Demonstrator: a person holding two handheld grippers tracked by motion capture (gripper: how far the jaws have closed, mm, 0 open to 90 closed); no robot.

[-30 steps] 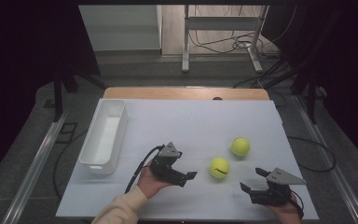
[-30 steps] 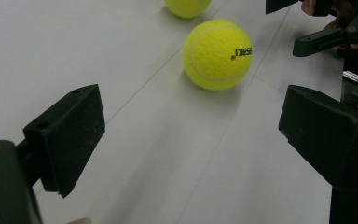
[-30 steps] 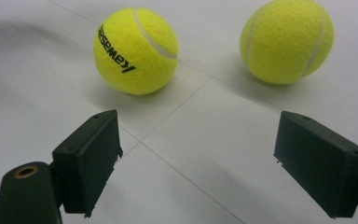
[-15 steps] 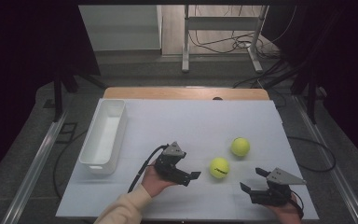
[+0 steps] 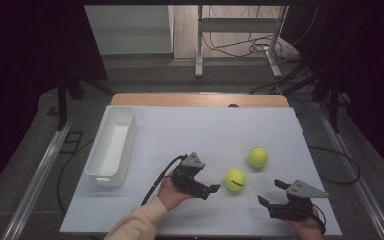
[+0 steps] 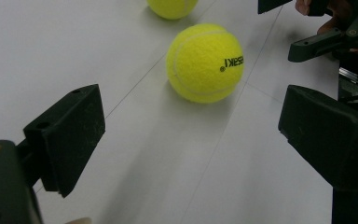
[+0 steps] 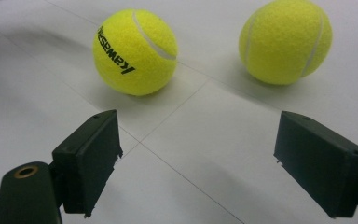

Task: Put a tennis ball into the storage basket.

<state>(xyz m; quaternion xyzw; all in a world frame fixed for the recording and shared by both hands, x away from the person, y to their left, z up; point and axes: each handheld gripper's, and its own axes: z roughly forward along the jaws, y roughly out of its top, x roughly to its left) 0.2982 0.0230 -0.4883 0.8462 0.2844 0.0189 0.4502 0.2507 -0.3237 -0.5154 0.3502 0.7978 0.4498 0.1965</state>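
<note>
On the white table, the largest thing is one white bin, lying lengthwise at the left side. Two grippers sit near the front edge: the left gripper points at the nearer ball, jaws spread wide and holding nothing; the right gripper, well apart at the front right, is likewise wide open and empty. Two yellow tennis balls lie between them: the nearer ball, just ahead of the left gripper, reads "Kawasaki" in black; the farther ball shows no legible writing.
</note>
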